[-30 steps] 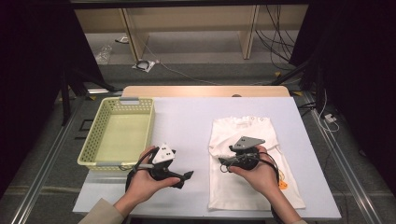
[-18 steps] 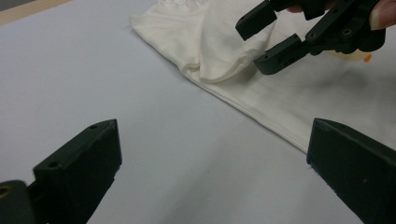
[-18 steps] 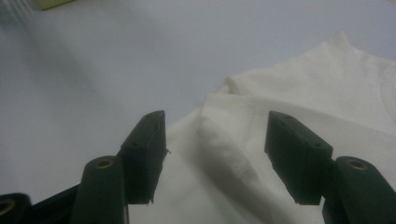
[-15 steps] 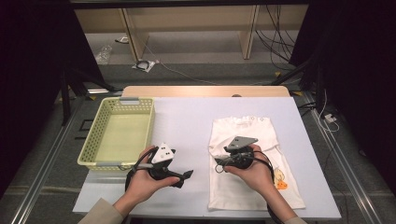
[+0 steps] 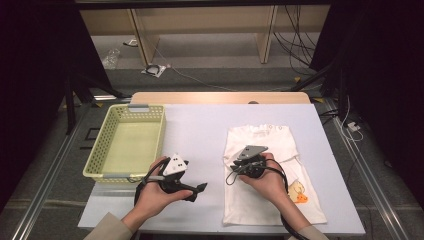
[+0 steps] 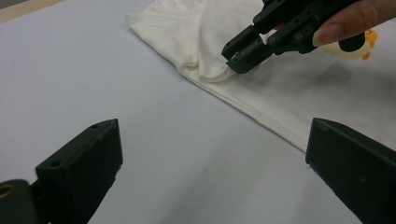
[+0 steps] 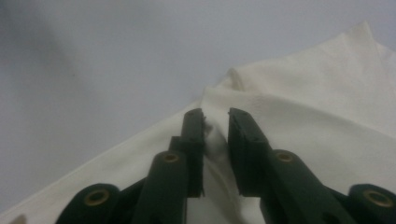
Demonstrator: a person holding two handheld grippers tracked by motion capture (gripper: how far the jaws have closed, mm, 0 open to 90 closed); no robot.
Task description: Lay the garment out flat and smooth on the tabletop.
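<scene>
From the left: the basket (image 5: pixel 125 145) stands apart. My left gripper (image 5: pixel 192 188) rests on the table (image 5: pixel 200 130), jaws wide, holding nothing. My right gripper (image 7: pixel 215 135) has just been closing, with a fold of the shirt's (image 5: pixel 270 185) left edge pinched between its jaws. The shirt lies flat at the right. It is light, soft and limp, so I grip edges or folds.

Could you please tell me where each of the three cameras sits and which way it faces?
High view: above the person's side, facing forward and down on the table; both forearms and tongs show.
Left gripper view: on the left tongs, jaws wide apart, facing the right tongs.
Right gripper view: on the right tongs, jaws pinching a fold.
Shared: all show the white shirt.
</scene>
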